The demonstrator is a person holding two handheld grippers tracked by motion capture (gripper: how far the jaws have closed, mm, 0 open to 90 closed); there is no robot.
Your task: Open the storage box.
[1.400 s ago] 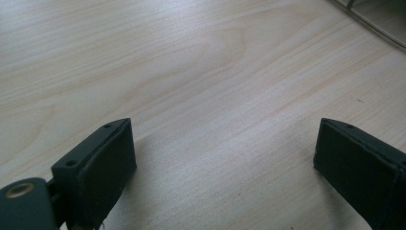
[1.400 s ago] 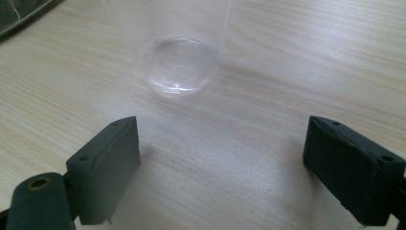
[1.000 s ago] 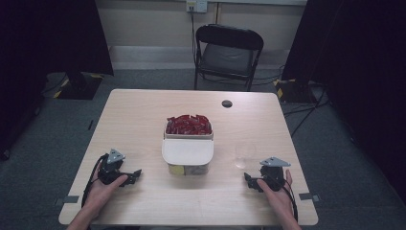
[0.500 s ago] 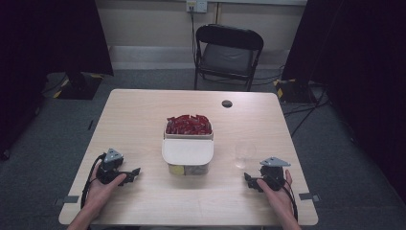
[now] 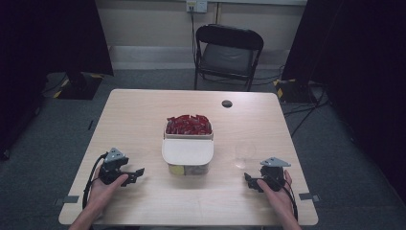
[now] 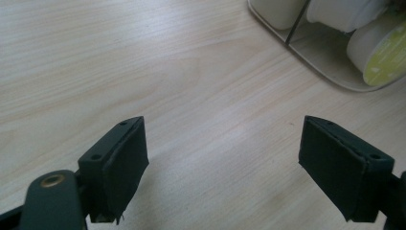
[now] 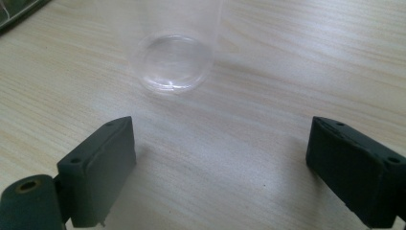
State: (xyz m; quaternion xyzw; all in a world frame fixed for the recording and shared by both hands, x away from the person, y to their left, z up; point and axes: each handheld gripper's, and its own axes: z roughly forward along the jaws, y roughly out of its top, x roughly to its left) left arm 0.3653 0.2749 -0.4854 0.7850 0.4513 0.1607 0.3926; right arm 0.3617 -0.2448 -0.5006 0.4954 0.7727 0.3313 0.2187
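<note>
1. Since a second ago, a clear plastic cup (image 5: 244,154) has appeared on the surface (image 5: 143,120), just ahead of my right tool (image 5: 253,181); both my hands keep their places.
2. Right tool: jaws wide apart, empty, resting low near the front edge; in the right gripper view the cup (image 7: 173,60) stands upright just beyond them.
3. Left tool (image 5: 135,175): jaws wide apart, empty, over bare wood.
4. Centre: a divided container (image 5: 187,152) with a white lid (image 5: 187,151) on its near half and red packets (image 5: 188,124) in its far half.
</note>
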